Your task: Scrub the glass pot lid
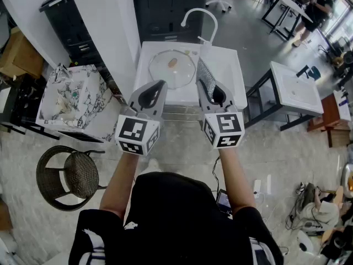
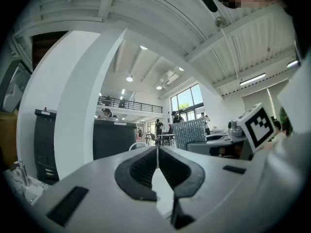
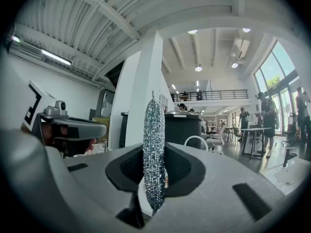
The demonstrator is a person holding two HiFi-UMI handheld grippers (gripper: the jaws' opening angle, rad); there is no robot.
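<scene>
The glass pot lid [image 1: 172, 68] lies flat in the white sink [image 1: 234, 70], under a curved white faucet [image 1: 199, 19]. Both grippers are held level in front of the sink, short of the lid. My left gripper [image 1: 161, 84] [image 2: 157, 150] is shut with nothing between its jaws. My right gripper [image 1: 207, 88] [image 3: 154, 165] is shut on a silver mesh scrubber [image 1: 206, 77] [image 3: 154, 149], which stands on edge above and below the jaws. From the left gripper view the scrubber [image 2: 189, 132] shows at the right. The lid is out of both gripper views.
A marble-patterned basin [image 1: 69, 97] stands left of the sink, with a round wicker chair [image 1: 71, 175] nearer me. A black cabinet [image 1: 69, 21] is at the back left. Another white sink unit [image 1: 297, 88] stands at the right. A person [image 1: 315, 7] is far back right.
</scene>
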